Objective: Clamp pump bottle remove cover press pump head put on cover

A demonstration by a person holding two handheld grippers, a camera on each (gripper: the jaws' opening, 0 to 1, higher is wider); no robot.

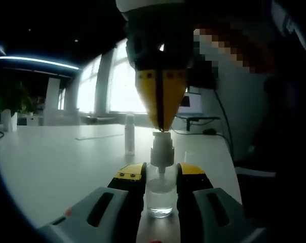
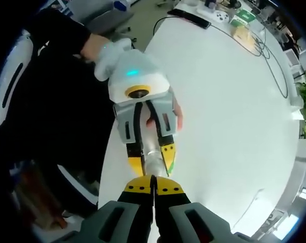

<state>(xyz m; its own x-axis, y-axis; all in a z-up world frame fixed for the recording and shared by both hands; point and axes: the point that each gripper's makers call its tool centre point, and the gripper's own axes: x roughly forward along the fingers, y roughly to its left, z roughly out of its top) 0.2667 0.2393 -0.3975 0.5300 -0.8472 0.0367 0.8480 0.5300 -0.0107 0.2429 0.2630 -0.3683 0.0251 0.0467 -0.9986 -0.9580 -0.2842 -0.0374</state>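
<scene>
White and wide, the table (image 1: 51, 162) ran away toward tall bright windows at about eleven o'clock in the left gripper view, and more tables with cables and a laptop stood far behind. On this surface the pump bottle (image 1: 160, 195) stood upright, a small clear one, between the two yellow-tipped jaws of the left gripper (image 1: 160, 174), which were clenched on its body from both sides. Its pump head (image 1: 162, 149) was bare, with no cover on it. At about eleven o'clock from the bottle, well apart on the table, stood a slim clear cover (image 1: 129, 134).

From twelve o'clock the right gripper (image 1: 162, 125) came down with its jaws pressed together, tips touching the top of the pump head. In the right gripper view the same closed tips (image 2: 153, 188) met over the bottle (image 2: 152, 161), and the left gripper (image 2: 152, 154) reached in from twelve o'clock.

I judge the bottle to be light, stiff and smooth, maybe slippery, and easy to tip because it is narrow. The hold on the body low under the neck looks right. The press should go straight down on the head, otherwise the bottle could slide or lean in the jaws. The cover looks thin and light, so a gentle grip at its middle should be enough.
</scene>
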